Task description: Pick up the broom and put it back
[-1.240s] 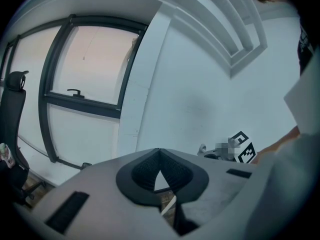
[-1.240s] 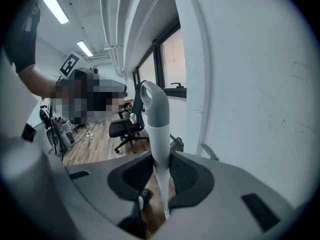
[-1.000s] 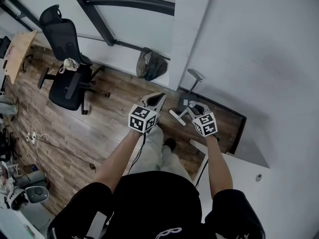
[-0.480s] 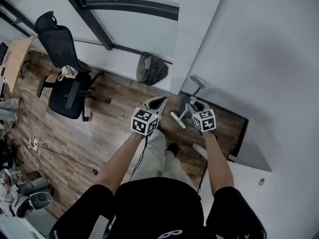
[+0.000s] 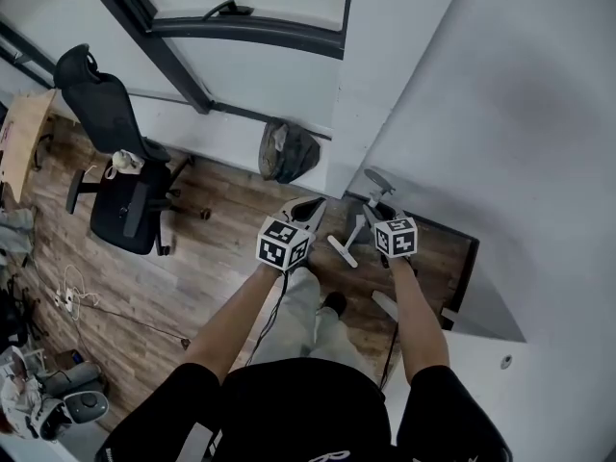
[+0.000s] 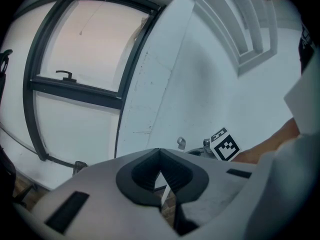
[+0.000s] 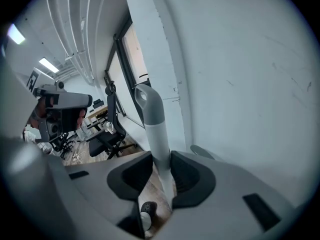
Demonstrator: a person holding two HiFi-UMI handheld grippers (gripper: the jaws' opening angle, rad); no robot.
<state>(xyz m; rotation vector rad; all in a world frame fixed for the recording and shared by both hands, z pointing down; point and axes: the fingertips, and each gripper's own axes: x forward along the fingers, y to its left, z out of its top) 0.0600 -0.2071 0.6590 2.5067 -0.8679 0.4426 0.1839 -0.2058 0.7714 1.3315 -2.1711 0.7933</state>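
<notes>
The right hand-held gripper (image 7: 161, 170) grasps the broom handle (image 7: 153, 126) by the wall (image 7: 240, 84); left hand-held gripper (image 6: 159, 152) clenched.

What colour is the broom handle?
The broom handle is light grey, darker grey on top; best in right gripper view.

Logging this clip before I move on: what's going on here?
A person stands in a corner by a white wall, holding a gripper in each hand. The right gripper has its jaws closed on the broom handle, which is grey and white, close to the wall. The left gripper is shut with nothing between its jaws. An office chair stands off to the left on the wood floor.
</notes>
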